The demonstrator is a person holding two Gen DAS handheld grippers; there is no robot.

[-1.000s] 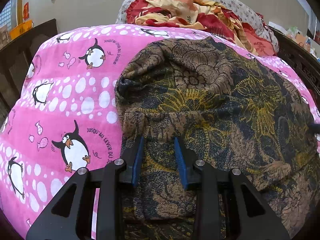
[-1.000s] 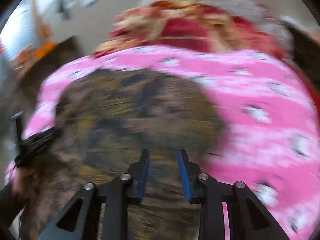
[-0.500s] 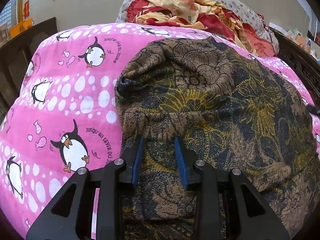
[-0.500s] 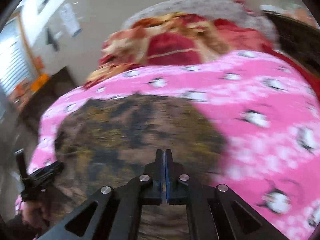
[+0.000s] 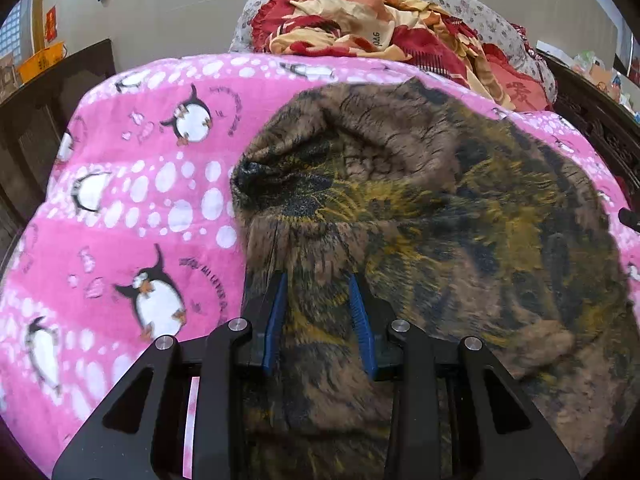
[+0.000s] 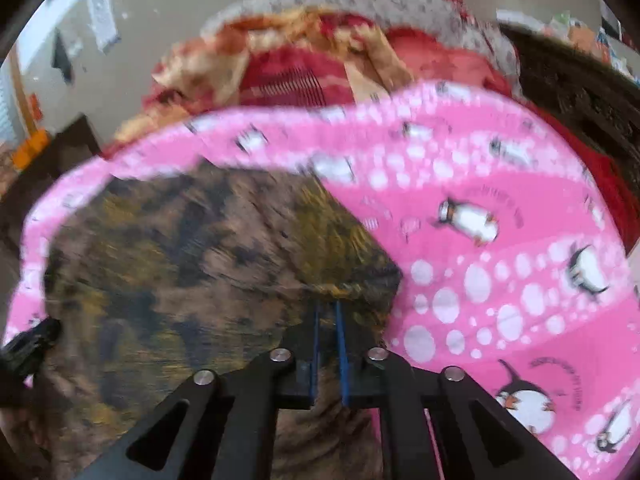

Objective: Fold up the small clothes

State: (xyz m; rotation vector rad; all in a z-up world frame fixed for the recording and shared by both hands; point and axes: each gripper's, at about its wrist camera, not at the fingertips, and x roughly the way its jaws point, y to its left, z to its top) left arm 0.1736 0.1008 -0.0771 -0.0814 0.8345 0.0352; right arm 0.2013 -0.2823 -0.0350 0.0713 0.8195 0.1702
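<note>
A brown garment with a yellow and black floral print (image 5: 440, 208) lies spread on a pink penguin blanket (image 5: 140, 200). My left gripper (image 5: 318, 280) is over the garment's near left part, jaws apart, with cloth lying between the blue pads. In the right wrist view the garment (image 6: 180, 260) is blurred, and its right edge is bunched at the tips of my right gripper (image 6: 327, 306). That gripper's pads sit close together on the fold and are opening slightly. The left gripper (image 6: 28, 344) shows at the far left there.
A heap of red and yellow bedding (image 5: 380, 28) rests on a flowered pillow at the far end of the bed. Dark carved wood (image 5: 592, 112) borders the bed on the right, and dark furniture (image 5: 40, 112) stands on the left. Pink blanket (image 6: 500, 260) lies bare to the garment's right.
My right gripper went from open to closed on the garment's right edge, rolled, and raised that edge a little. The left gripper stayed put with the same gap.
</note>
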